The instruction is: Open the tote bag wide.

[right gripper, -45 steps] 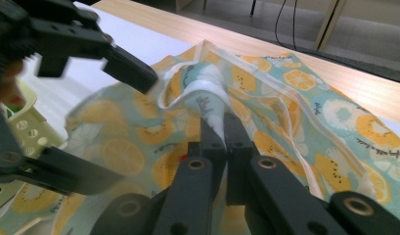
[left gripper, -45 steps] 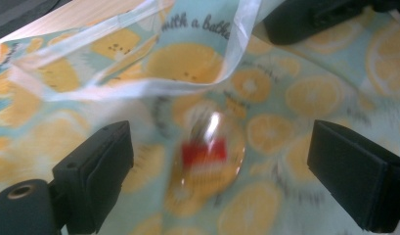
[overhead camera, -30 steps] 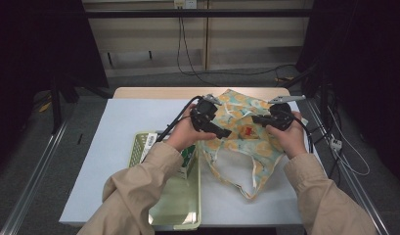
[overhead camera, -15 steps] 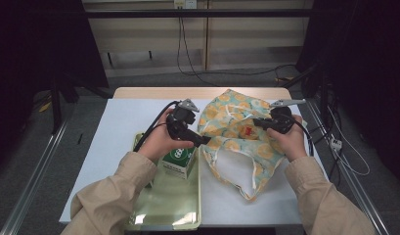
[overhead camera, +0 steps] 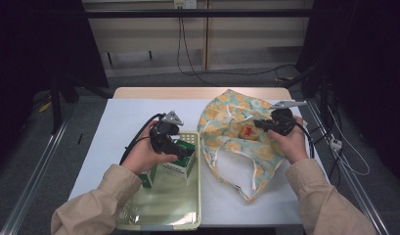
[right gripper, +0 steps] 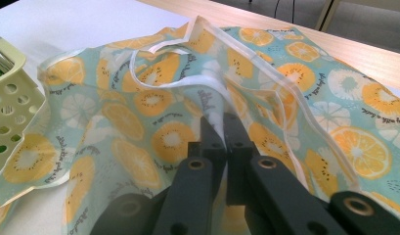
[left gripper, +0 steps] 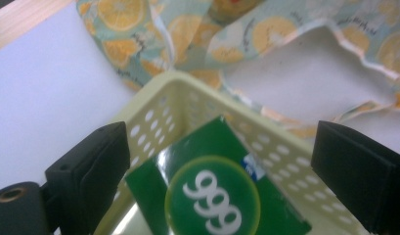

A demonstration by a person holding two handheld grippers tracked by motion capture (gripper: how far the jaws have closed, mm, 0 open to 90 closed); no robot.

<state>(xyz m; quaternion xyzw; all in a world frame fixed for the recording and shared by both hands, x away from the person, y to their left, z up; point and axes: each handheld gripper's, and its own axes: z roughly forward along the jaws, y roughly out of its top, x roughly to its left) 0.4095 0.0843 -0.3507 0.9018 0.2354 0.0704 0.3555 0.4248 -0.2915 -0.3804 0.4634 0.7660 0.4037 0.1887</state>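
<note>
A fruit-print cloth bag (overhead camera: 232, 144) lies at the table's right, its mouth lifted. My right gripper (overhead camera: 258, 125) is shut on the bag's rim; the right gripper view shows the closed jaws pinching the white-edged fabric (right gripper: 222, 105). Something red (overhead camera: 247, 131) lies inside the bag. A green box marked "999" (left gripper: 212, 196) stands in the pale yellow-green basket (overhead camera: 197, 196). My left gripper (overhead camera: 180, 149) hovers over that box (overhead camera: 170, 169). In the left gripper view it (left gripper: 222, 142) is open, jaws wide on either side of the box and apart from it.
The basket's perforated wall (left gripper: 153, 98) sits close to the bag's left edge (left gripper: 139, 29). White tabletop (overhead camera: 124, 122) spreads to the left of the basket, with a wooden strip (overhead camera: 197, 92) along its far edge. Cables trail from both grippers.
My left gripper has moved left from the bag and back toward the person, down over the box in the basket. The right gripper has stayed shut on the bag.
</note>
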